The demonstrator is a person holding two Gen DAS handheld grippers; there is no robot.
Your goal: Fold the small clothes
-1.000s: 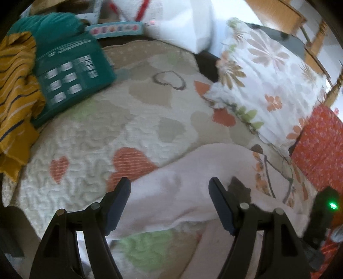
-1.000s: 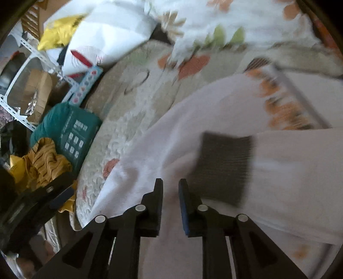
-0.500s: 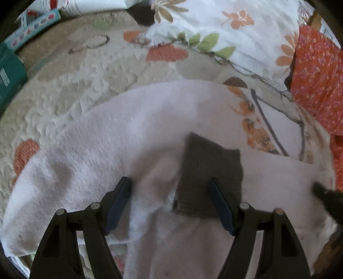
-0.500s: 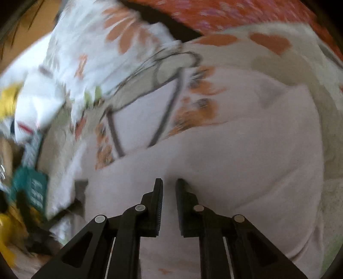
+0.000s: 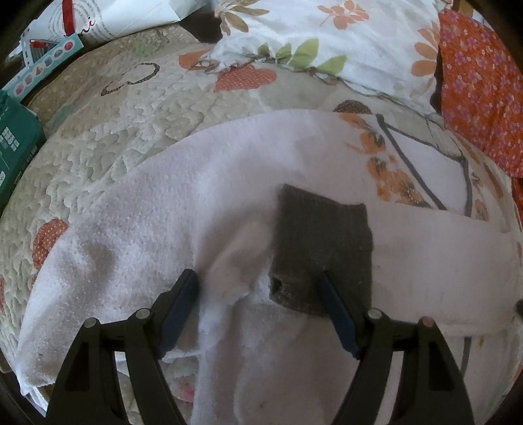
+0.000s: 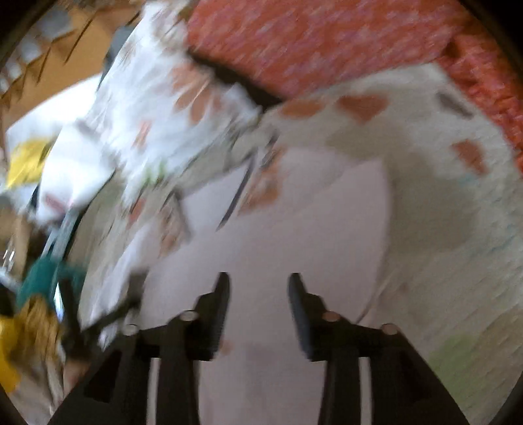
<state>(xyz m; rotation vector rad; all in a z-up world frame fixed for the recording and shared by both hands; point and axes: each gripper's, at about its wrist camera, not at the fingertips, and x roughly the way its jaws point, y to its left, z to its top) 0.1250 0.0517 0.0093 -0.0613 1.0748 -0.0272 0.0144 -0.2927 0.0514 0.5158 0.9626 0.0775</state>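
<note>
A pale pink fleece garment (image 5: 196, 202) lies spread on the quilted bed, printed with orange flowers and grey lines at its far side. A sleeve (image 5: 441, 261) lies folded across it and ends in a dark grey ribbed cuff (image 5: 323, 242). My left gripper (image 5: 256, 278) hovers open just above the cuff end, its right finger over the cuff and its jaws widening slightly; no fabric is pinched. In the blurred right wrist view, my right gripper (image 6: 259, 278) is over plain pink fabric (image 6: 310, 229), its jaws opening with nothing between them.
The heart-patterned quilt (image 5: 114, 124) covers the bed. A floral pillow (image 5: 343, 42) and an orange patterned cushion (image 5: 483, 98) lie at the far side. A green box (image 5: 16, 147) and a white bag (image 5: 130, 16) sit at the left. Yellow clothes (image 6: 13, 343) lie beyond.
My left gripper swept right and down from the quilt onto the garment, then stopped at the cuff. My right gripper swung away from the cuff across the garment and went from shut to parted.
</note>
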